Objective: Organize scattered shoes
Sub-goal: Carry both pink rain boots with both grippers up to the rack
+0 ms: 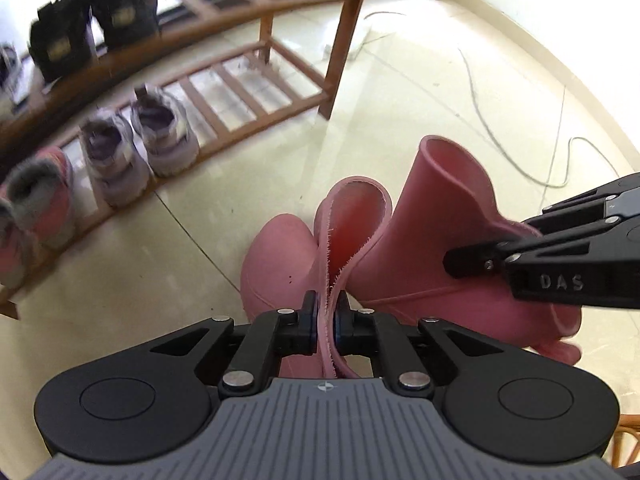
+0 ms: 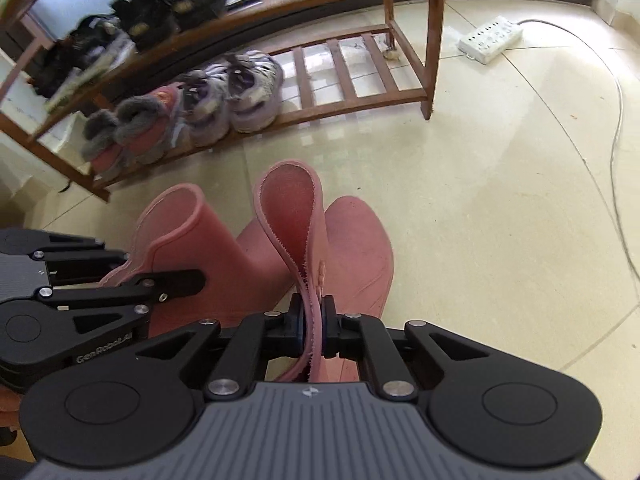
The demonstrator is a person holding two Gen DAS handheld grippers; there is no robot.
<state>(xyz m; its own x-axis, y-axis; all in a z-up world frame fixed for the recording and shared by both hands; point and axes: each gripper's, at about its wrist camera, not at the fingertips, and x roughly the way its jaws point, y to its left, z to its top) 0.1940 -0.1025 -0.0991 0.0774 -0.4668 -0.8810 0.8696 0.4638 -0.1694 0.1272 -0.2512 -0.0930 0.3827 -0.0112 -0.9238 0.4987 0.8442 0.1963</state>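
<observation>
**Two pink boots held at the cuff, one in each gripper**

Two pink rubber boots hang side by side over a cream tiled floor (image 2: 500, 200), each pinched at the rim of its shaft. The left gripper (image 1: 327, 316) is clamped on the cuff of the left boot (image 1: 280, 256), and the right gripper (image 2: 312, 320) is clamped the same way on the right boot (image 2: 356, 248); each cuff is squeezed flat between the fingers. The boots are plain, matte and smooth, with rounded toes pointing toward the rack and a rough trimmed edge at the opening. Their shafts are just beside each other.

Ahead stands a wooden slatted shoe rack (image 2: 434, 40). Its bottom shelf holds two lilac sneakers (image 2: 240, 96) and two pink fur-lined shoes (image 2: 132, 132), with its right end bare. The shelf above carries two black boots (image 1: 92, 24) and other dark shoes too blurred to count. One white power strip (image 2: 490, 38) lies on the floor beyond the rack, its cable trailing away.
</observation>
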